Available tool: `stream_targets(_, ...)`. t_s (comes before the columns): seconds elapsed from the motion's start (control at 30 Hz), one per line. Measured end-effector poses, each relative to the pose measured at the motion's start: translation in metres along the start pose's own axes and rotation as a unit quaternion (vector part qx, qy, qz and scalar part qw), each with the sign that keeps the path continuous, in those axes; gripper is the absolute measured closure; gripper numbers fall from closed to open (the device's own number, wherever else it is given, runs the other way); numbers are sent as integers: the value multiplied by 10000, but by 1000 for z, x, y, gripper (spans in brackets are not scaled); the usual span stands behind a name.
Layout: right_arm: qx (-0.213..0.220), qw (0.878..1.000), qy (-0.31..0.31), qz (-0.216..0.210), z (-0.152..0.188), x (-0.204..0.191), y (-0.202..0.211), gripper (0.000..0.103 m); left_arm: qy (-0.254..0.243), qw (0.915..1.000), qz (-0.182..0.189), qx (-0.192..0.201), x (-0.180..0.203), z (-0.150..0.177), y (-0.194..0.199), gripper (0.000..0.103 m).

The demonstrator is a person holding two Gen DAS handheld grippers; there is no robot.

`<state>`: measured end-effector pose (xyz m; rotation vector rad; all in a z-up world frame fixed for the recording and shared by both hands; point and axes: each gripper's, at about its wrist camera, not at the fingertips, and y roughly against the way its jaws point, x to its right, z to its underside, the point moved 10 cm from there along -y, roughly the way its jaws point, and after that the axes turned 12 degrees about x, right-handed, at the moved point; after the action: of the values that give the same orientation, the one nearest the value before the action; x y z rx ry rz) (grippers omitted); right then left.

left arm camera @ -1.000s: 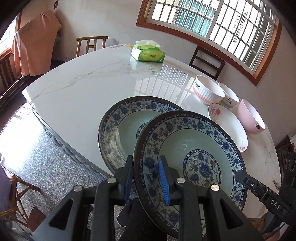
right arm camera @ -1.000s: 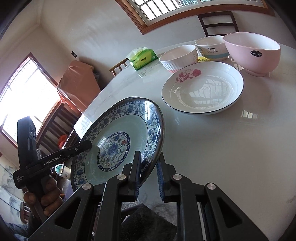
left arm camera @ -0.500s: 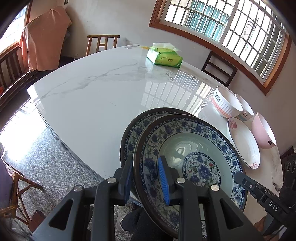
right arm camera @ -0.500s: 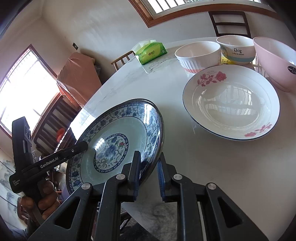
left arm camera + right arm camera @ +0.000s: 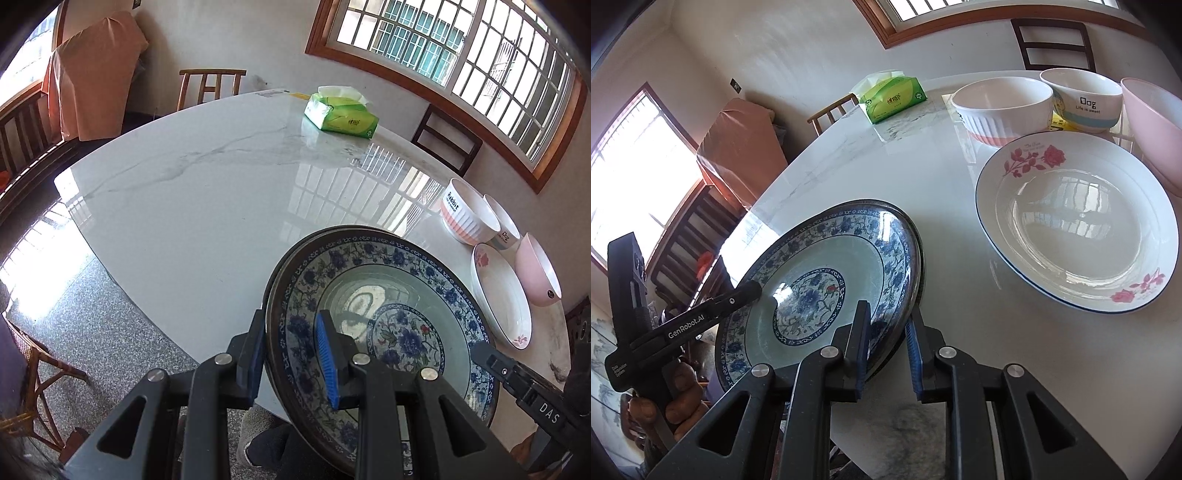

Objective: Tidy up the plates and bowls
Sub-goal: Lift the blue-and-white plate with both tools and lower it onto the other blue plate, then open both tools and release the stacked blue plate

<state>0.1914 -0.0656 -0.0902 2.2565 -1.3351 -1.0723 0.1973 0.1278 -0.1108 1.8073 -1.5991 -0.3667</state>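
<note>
A blue-and-white floral plate (image 5: 391,317) (image 5: 820,280) is held at the table's near edge. My left gripper (image 5: 291,358) is shut on its left rim and my right gripper (image 5: 888,347) is shut on its right rim. Directly under it lies a second matching plate (image 5: 295,251) (image 5: 922,258), of which only a thin dark rim shows along the far side. I cannot tell whether the two plates touch. The left gripper's upper finger (image 5: 746,291) reaches over the held plate in the right wrist view.
Further right stand a white rose plate (image 5: 502,295) (image 5: 1071,229), a ribbed white bowl (image 5: 465,214) (image 5: 1001,103), a "Dog" bowl (image 5: 504,225) (image 5: 1082,99) and a pink bowl (image 5: 539,273) (image 5: 1156,129). A green tissue pack (image 5: 340,114) lies at the back of the marble table (image 5: 203,206). Chairs surround it.
The held plate has moved sideways over the lower matching plate, which showed widely at its left before and is now almost covered. Both grippers kept their grip.
</note>
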Motion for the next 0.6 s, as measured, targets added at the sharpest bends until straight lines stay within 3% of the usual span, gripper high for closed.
stream_targets(0.17, 37, 9999, 129, 66, -1, -5, 0, 84, 32, 10000, -35, -15, -4, -2, -3, 76)
stream_targets(0.4, 12, 9995, 287, 123, 2, -10, -3, 85, -411, 9974, -242, 545, 1, -20, 12, 76)
stream_targets(0.6, -4, 9990, 431, 141, 5, -16, -7, 82, -302, 9986, -46, 441, 10, -15, 17, 76)
